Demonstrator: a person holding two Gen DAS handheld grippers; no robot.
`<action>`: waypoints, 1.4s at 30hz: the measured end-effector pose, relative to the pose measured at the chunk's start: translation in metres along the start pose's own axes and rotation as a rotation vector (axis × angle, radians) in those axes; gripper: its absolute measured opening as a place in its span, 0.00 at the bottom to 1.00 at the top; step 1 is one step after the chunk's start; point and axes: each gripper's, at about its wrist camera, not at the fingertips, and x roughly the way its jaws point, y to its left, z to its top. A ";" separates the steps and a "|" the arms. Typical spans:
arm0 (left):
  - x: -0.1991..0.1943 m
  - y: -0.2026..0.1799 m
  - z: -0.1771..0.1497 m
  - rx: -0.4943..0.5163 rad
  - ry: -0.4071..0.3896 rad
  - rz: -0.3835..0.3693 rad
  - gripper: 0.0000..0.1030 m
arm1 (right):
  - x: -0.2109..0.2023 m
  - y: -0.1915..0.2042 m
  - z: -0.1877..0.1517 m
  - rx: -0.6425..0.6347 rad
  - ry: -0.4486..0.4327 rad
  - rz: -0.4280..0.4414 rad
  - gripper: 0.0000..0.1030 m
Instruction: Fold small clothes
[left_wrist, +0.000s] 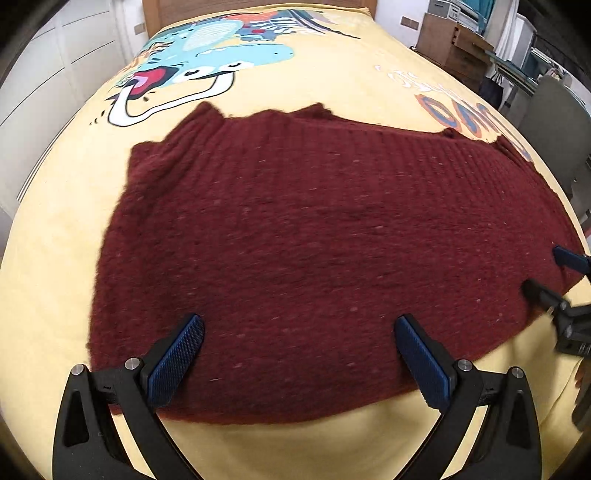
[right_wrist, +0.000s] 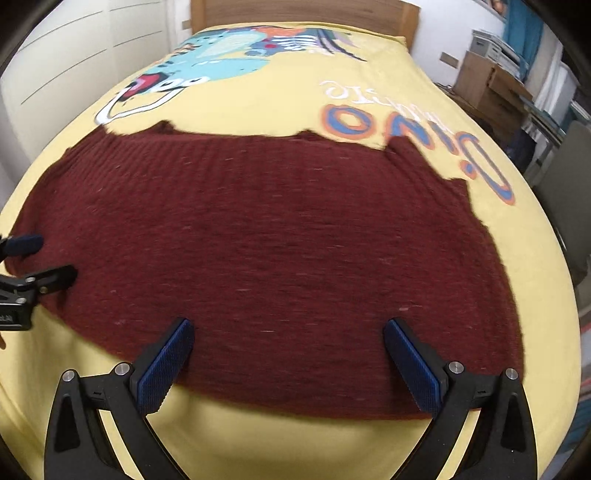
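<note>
A dark red knitted garment (left_wrist: 314, 240) lies spread flat on a yellow bedspread (left_wrist: 332, 88); it also fills the right wrist view (right_wrist: 277, 240). My left gripper (left_wrist: 299, 332) is open and empty, its blue pads (left_wrist: 177, 358) over the garment's near left hem. My right gripper (right_wrist: 288, 336) is open and empty over the near right hem. Each gripper shows at the edge of the other's view: the right gripper (left_wrist: 554, 273) and the left gripper (right_wrist: 40, 258).
The bedspread carries a cartoon dinosaur print (left_wrist: 207, 62) and orange-blue lettering (right_wrist: 406, 129). A wooden headboard (right_wrist: 303, 14) stands at the far end. White wardrobe doors (left_wrist: 55, 74) are on the left. Cardboard boxes (left_wrist: 454, 44) and shelves are on the right.
</note>
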 end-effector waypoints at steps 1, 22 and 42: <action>-0.001 0.003 -0.001 -0.004 0.000 -0.001 0.99 | 0.000 -0.006 0.001 0.008 0.002 -0.006 1.00; -0.001 0.027 -0.028 -0.031 0.033 0.040 0.99 | 0.011 -0.069 -0.020 0.149 0.042 -0.009 1.00; -0.017 0.032 -0.023 -0.028 0.094 -0.025 0.99 | -0.020 -0.056 -0.021 0.099 0.051 -0.052 1.00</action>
